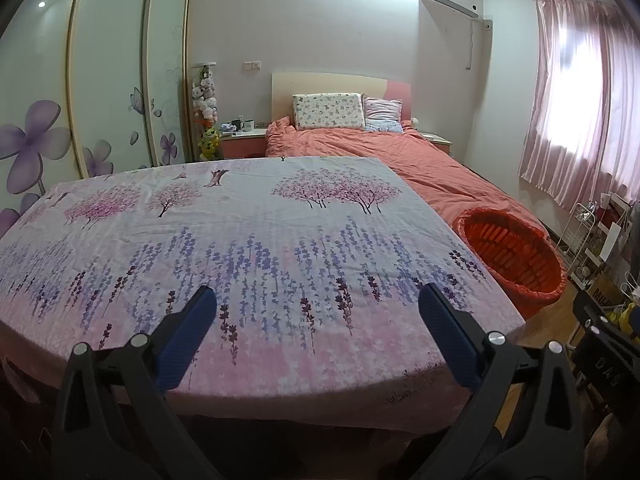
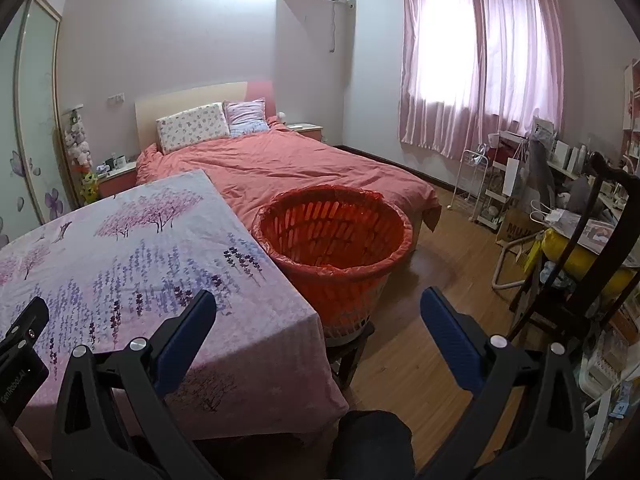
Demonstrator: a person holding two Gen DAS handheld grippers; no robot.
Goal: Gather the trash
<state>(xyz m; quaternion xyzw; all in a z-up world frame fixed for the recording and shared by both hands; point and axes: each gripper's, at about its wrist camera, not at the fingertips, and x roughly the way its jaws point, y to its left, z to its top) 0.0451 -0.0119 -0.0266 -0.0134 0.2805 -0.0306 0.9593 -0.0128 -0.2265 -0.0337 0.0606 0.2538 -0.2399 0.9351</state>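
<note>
Bedroom light comes from a pink-curtained window point(image 2: 476, 64) at about 1 o'clock in the right wrist view, with a bed point(image 2: 304, 164) under a coral duvet against the far wall. Nearer, a table draped in a floral cloth point(image 1: 248, 248) fills most of the left wrist view, and no trash shows on it. An orange slatted basket point(image 2: 336, 240), lined with a thin red bag folded over its rim, stands just beside the table's right edge, at about 3 o'clock in the left view and 12 o'clock in the right; its perch seems to be a low stool, probably so that scraps can be swept or dropped from the cloth straight in. What shows of its inside looks empty. The left gripper point(image 1: 316, 306) hovers over the near edge of the cloth, jaws spread wide and gripping nothing. The right gripper point(image 2: 318, 308) hangs off the table's corner, aimed toward the basket, likewise wide apart and empty. Clutter on the shelves and desk point(image 2: 560, 208) at 3 o'clock is too jumbled to tell whether any of it is trash.
</note>
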